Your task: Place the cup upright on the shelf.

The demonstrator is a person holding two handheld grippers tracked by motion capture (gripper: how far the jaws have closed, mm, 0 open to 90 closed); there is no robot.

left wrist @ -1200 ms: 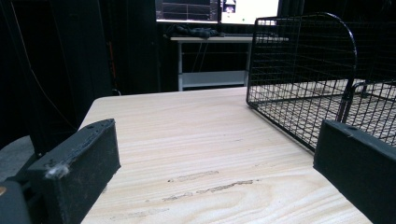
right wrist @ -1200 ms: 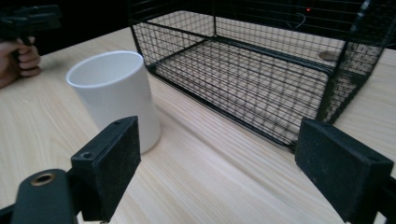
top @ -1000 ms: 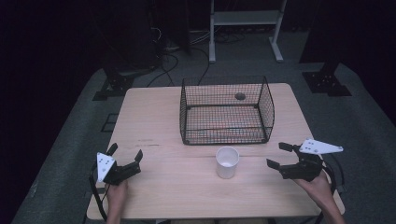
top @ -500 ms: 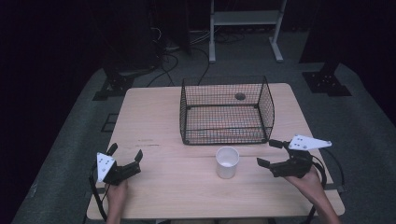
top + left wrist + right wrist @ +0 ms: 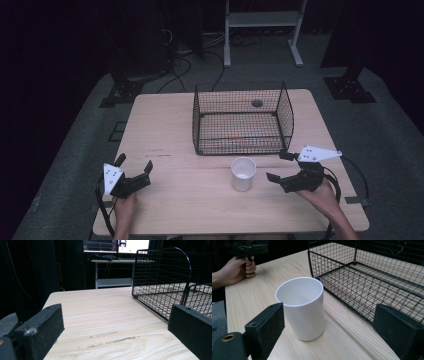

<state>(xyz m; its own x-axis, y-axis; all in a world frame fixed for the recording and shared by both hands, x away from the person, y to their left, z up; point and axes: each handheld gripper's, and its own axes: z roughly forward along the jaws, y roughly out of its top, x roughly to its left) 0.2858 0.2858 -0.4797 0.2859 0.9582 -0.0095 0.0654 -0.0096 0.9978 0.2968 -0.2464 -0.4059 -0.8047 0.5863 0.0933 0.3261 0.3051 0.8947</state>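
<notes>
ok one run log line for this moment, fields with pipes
right gripper: jaws just opening, nearing white cup, no contact | left gripper: open, idle | wire basket: empty, behind cup

The near half of the table (image 5: 170, 130) lies bare, so a hand can sweep freely across it from the left edge toward the middle. The wire basket (image 5: 242, 120) blocks the middle of the far half; open strips of wood run past it on both sides. The white cup (image 5: 243, 173) stands upright just in front of the basket, near it but apart. The right gripper (image 5: 282, 167), jaws just opening with nothing between them, faces the cup across a short clear gap.
</notes>
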